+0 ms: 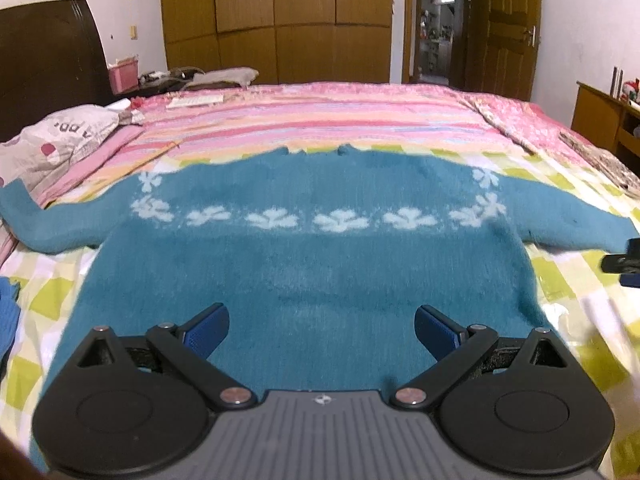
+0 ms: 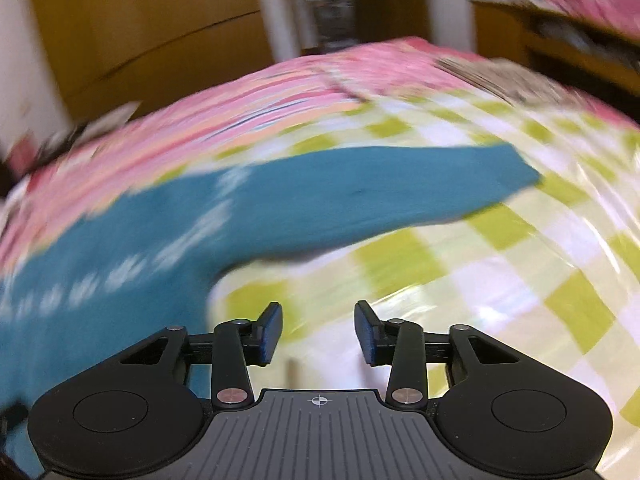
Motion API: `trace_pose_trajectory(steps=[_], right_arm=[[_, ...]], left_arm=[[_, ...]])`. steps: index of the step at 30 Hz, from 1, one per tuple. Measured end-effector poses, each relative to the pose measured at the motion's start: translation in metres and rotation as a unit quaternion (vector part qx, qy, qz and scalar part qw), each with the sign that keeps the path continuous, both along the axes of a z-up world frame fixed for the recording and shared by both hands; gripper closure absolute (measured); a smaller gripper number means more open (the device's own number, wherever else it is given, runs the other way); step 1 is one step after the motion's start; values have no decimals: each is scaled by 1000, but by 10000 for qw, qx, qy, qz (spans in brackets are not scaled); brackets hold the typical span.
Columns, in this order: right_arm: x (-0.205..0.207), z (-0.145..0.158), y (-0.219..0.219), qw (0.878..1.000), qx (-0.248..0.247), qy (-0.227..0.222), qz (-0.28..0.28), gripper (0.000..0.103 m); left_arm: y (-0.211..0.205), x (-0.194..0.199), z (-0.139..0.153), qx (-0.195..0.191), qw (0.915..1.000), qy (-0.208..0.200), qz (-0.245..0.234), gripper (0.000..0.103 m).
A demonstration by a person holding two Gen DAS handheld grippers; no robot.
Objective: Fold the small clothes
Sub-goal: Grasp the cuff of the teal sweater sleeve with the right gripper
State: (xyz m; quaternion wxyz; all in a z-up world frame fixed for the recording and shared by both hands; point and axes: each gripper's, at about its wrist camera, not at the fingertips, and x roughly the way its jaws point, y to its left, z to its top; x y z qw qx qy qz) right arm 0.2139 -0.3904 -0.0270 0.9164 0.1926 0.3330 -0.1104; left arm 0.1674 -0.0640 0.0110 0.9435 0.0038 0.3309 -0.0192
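Note:
A teal knitted sweater [image 1: 304, 272] with a row of white flowers lies flat on the bed, sleeves spread to both sides. My left gripper [image 1: 322, 326] hovers over its lower body, jaws wide open with nothing between them. In the blurred right wrist view, the sweater's right sleeve [image 2: 380, 192] stretches across the checked sheet. My right gripper [image 2: 318, 330] stands open over the bare sheet just in front of that sleeve, nothing between its fingers. Part of the right gripper [image 1: 624, 262] shows at the left view's right edge, beside the sleeve end.
The bed carries a green-and-white checked sheet [image 1: 576, 280], a pink striped blanket [image 1: 320, 116] behind it, and a pillow [image 1: 60, 140] at the left. A blue cloth [image 1: 8, 312] lies at the left edge. Wardrobe [image 1: 276, 16], doorway and a wooden cabinet [image 1: 600, 116] stand beyond.

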Motion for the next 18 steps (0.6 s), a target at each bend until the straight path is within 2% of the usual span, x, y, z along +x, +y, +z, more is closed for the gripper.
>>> trace_pose_trajectory(steps=[4, 9, 14, 18], right_arm=[[7, -15, -60, 9915, 1072, -179, -710, 72], [16, -30, -94, 9784, 1578, -398, -1271, 72], [27, -46, -107, 9657, 2030, -680, -1472, 72], [30, -57, -118, 9475, 2559, -1011, -1631, 72]], left_arm=[[-6, 13, -4, -137, 9999, -76, 71, 0], [-18, 29, -11, -230, 9997, -31, -8, 0], [-26, 36, -15, -261, 9996, -50, -87, 0], [-26, 37, -18, -287, 9996, -45, -68, 0]])
